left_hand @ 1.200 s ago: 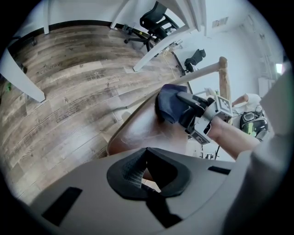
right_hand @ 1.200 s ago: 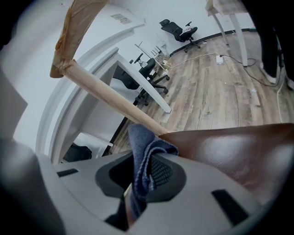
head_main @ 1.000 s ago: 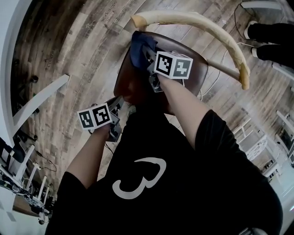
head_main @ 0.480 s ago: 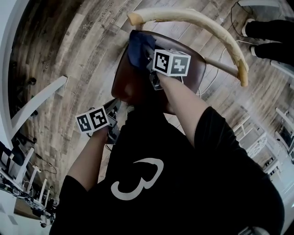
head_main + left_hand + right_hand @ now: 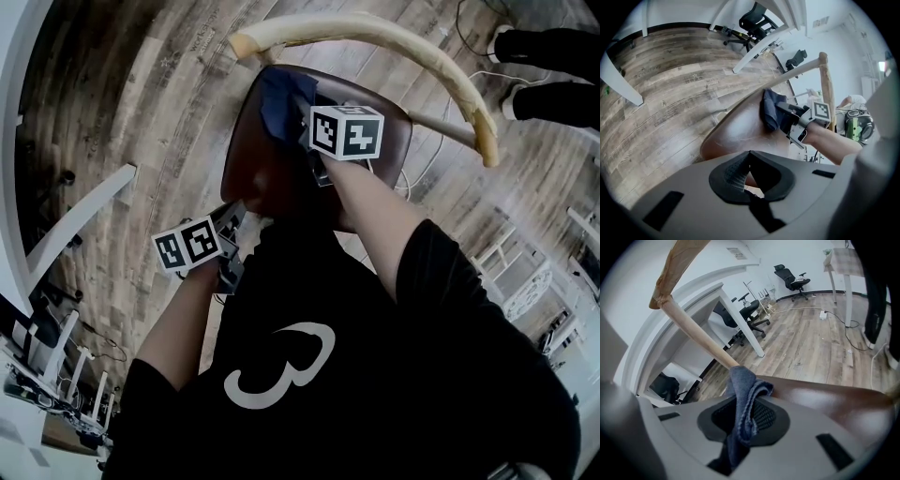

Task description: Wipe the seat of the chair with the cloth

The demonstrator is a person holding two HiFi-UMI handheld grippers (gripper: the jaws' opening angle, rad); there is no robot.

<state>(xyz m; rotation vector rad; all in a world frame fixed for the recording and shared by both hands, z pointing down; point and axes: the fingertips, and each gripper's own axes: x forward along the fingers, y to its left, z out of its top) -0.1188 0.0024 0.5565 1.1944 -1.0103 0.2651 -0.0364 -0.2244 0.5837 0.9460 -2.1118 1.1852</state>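
Observation:
The chair has a dark brown seat (image 5: 251, 164) and a pale curved wooden backrest (image 5: 375, 33). A blue cloth (image 5: 279, 101) lies bunched on the far part of the seat, near the backrest. My right gripper (image 5: 298, 112) is shut on it, and the cloth (image 5: 743, 394) hangs folded between the jaws in the right gripper view (image 5: 743, 425). My left gripper (image 5: 239, 223) hovers by the seat's near left rim, jaws together with nothing in them (image 5: 749, 182). From there I see the seat (image 5: 738, 133), the cloth (image 5: 768, 108) and the backrest post (image 5: 825, 79).
A person's black-clad legs (image 5: 553, 47) stand on the wood floor at the top right. Cables (image 5: 427, 164) run beside the chair. A white desk leg (image 5: 84, 202) stands at the left, white frames (image 5: 525, 281) at the right, and office chairs (image 5: 790, 275) are farther off.
The right gripper has slid the cloth a little across the seat, away from its left rim. The left gripper has barely moved.

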